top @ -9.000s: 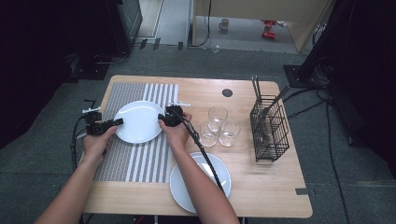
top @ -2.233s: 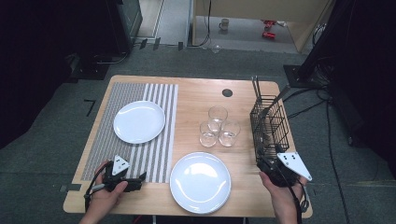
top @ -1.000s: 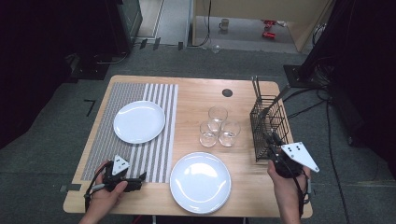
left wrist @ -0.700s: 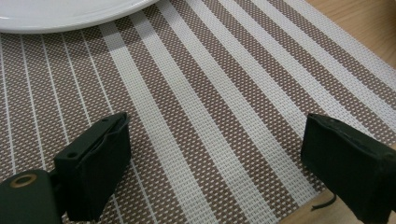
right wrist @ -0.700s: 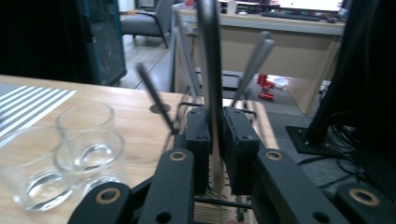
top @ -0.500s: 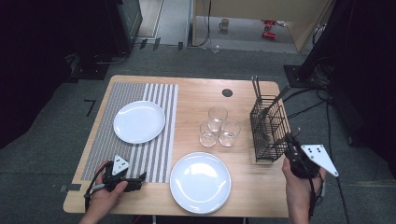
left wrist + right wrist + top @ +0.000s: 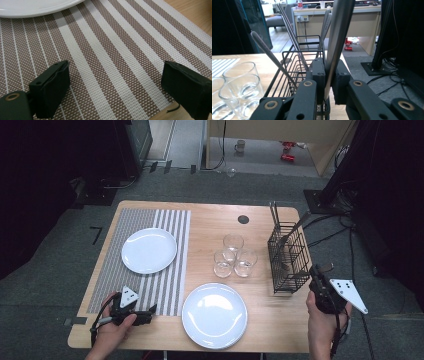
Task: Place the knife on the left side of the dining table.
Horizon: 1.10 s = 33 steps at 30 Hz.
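My right claw (image 7: 327,82) now pinches a long silver metal utensil handle (image 7: 335,42) at the black wire caddy (image 7: 288,257), having shifted outward. My left claw (image 7: 112,92) rests spread over the brown-and-white striped woven placemat (image 7: 112,50), unmoved.

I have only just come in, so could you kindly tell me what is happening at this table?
A person is laying a table with a gripper in each hand. The right gripper is shut on the handle of a piece of metal cutlery beside the black wire cutlery basket, its jaws having just closed on it. The left gripper rests open over the striped placemat, holding nothing. One white plate sits on the placemat, another plate on the bare wood near three glasses.
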Each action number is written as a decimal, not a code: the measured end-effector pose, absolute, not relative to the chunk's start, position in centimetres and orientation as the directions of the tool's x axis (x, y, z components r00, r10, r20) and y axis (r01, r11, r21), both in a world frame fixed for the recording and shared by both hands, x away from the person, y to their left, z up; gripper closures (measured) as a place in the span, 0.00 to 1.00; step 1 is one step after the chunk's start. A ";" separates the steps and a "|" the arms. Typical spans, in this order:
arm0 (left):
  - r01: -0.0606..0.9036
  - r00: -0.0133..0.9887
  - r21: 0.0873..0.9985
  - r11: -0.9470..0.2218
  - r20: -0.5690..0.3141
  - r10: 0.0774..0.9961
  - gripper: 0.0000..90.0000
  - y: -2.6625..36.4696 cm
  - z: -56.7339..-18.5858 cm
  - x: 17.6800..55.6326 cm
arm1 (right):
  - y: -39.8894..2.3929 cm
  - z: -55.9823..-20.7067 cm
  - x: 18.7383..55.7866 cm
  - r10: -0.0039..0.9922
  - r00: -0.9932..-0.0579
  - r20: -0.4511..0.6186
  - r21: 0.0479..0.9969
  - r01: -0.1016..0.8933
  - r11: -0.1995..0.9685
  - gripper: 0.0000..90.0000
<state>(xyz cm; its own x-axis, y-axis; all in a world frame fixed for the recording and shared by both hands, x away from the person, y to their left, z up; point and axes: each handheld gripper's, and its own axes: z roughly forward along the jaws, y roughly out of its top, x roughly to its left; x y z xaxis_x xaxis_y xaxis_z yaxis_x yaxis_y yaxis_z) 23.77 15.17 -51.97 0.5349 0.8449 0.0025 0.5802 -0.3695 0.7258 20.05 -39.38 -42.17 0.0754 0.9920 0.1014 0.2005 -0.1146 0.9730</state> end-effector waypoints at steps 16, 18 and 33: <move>0.580 0.534 0.726 -0.369 0.002 0.845 0.10 15.2 -52.0 23.8 | -39.6 -43.8 19.5 0.987 0.096 0.131 0.970 0.193 -0.148 0.85; 0.580 0.534 0.726 -0.369 0.002 0.845 0.10 15.2 -52.0 23.8 | -39.7 -43.8 19.3 0.983 0.110 0.145 0.968 0.188 -0.164 0.77; 0.580 0.534 0.726 -0.369 0.002 0.845 0.10 15.2 -52.0 23.8 | -40.0 -43.3 18.4 0.980 0.053 0.191 0.968 0.156 -0.197 0.93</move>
<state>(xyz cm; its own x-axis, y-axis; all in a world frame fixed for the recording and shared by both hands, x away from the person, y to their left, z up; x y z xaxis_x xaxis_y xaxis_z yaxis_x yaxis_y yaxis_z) 23.77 15.17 -51.98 0.5343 0.8453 0.0023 0.5802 -0.3687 0.7263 18.43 -40.04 -43.27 0.0533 0.9802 0.1906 0.1557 -0.1967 0.9680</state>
